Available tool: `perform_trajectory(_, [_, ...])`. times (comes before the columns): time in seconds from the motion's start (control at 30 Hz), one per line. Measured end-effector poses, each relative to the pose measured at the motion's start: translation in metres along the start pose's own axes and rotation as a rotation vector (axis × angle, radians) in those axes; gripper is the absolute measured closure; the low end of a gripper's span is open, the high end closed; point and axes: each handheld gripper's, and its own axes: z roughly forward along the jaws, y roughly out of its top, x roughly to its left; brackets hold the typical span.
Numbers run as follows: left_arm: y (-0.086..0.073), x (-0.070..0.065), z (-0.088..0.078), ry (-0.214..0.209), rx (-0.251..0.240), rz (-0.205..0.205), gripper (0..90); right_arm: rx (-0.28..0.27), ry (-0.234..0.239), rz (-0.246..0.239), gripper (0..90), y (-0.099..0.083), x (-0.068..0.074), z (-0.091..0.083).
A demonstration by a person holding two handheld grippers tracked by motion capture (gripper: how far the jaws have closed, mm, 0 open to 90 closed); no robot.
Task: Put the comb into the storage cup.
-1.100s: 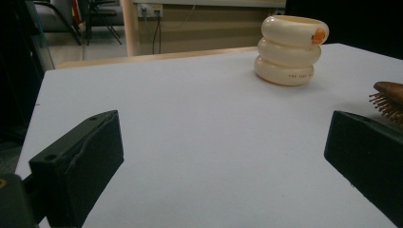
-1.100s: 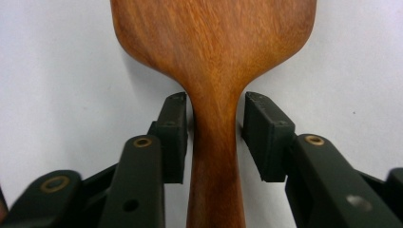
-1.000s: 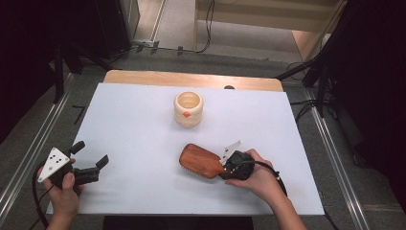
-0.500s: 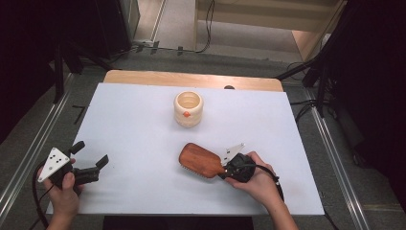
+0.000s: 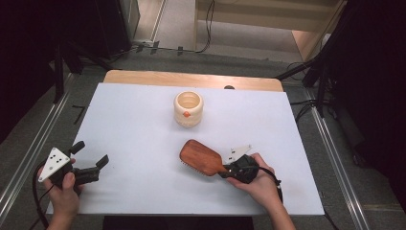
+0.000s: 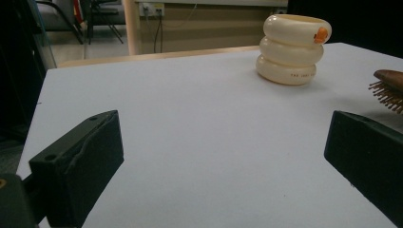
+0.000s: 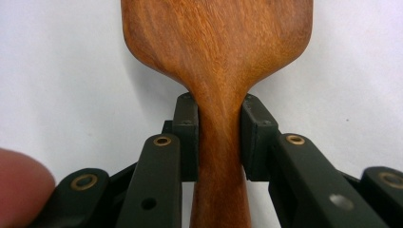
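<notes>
One wooden hairbrush [image 5: 201,157], bristles down on the bench [image 5: 143,129], near the cream holder [image 5: 188,109].
We keep the right gripper [image 7: 219,137] pinching its neck squarely; lift level. Left gripper [image 5: 91,163] jaws spread, idle.

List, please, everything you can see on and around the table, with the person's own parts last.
hairbrush: one, red-brown wood, bristles down, near right of the sheet, handle clamped between black jaws.
ringed cup: one, cream with an orange mark, upright, centre rear.
sheet: one, white, covering the table.
table edge: one, light wood, far side.
left gripper: one, black, open, near left, holding nothing.
right gripper: one, black, shut on the brush handle.
hands: two, near edge.
</notes>
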Motion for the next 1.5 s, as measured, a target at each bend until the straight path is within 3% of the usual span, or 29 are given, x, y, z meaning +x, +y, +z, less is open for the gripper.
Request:
perform_trajectory(0.53, [0.0,0.0,0.0,-0.004,0.006,0.006,0.0,-0.17,-0.023,0.053,70.0,-0.002,-0.002,-0.019])
perform_trajectory(1.5, [0.001,-0.002,0.001,-0.007,0.007,0.015,0.0,-0.37,-0.084,0.111,70.0,-0.003,0.0,-0.037])
